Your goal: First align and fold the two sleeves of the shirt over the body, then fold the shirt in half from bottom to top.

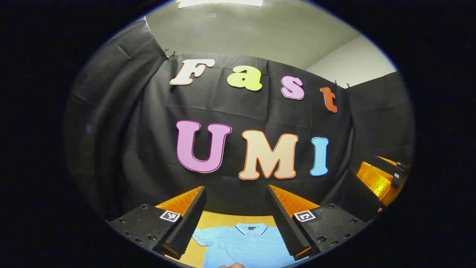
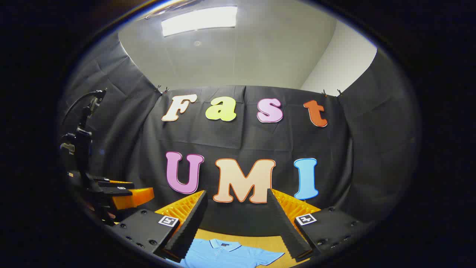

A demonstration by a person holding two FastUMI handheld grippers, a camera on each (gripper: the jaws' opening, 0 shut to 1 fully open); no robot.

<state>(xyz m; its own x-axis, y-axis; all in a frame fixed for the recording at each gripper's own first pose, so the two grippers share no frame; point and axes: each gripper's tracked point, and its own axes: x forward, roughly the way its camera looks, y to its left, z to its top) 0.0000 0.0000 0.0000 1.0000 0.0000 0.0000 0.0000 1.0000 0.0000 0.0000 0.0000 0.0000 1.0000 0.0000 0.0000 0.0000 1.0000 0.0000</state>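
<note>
Wooden table under blue shirt; black cloth wall.

You're in a recording booth: black cloth clipped up as walls, plain ceiling, strip light overhead.
</note>
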